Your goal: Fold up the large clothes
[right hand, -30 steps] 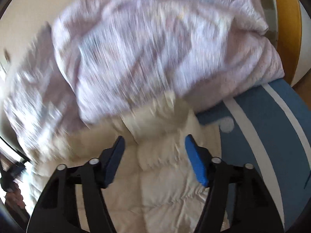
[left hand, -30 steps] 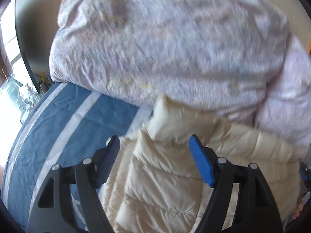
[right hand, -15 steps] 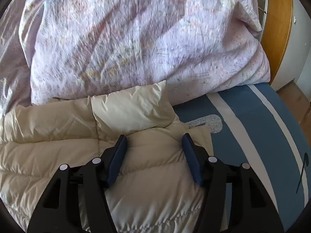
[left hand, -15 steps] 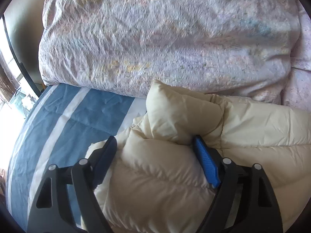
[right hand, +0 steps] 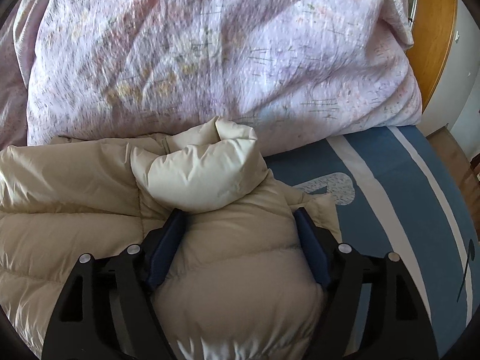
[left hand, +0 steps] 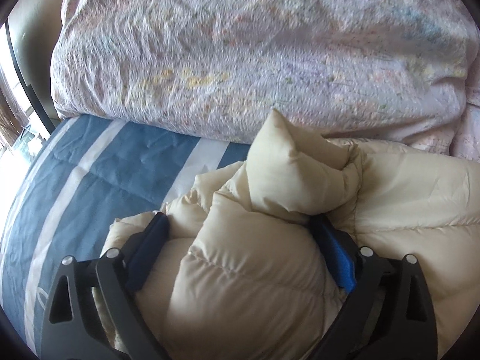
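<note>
A cream puffer jacket lies on a blue bed with white stripes, its upper edge against a bulky quilt. My left gripper is wide open, pushed down over the jacket's left shoulder, with padded fabric bulging between its blue pads. My right gripper is also wide open, straddling the jacket at its right shoulder. A rolled collar or sleeve fold sits just beyond the fingertips. The jaws have not closed on the fabric.
A large pink-lilac floral quilt is piled along the far side of the bed, also in the right wrist view. A wooden headboard or door edge stands at far right. A window is at far left.
Both grippers have moved forward and down from above the jacket onto its shoulders; the padded fabric now sits between the open fingers. The jaws stay open.
</note>
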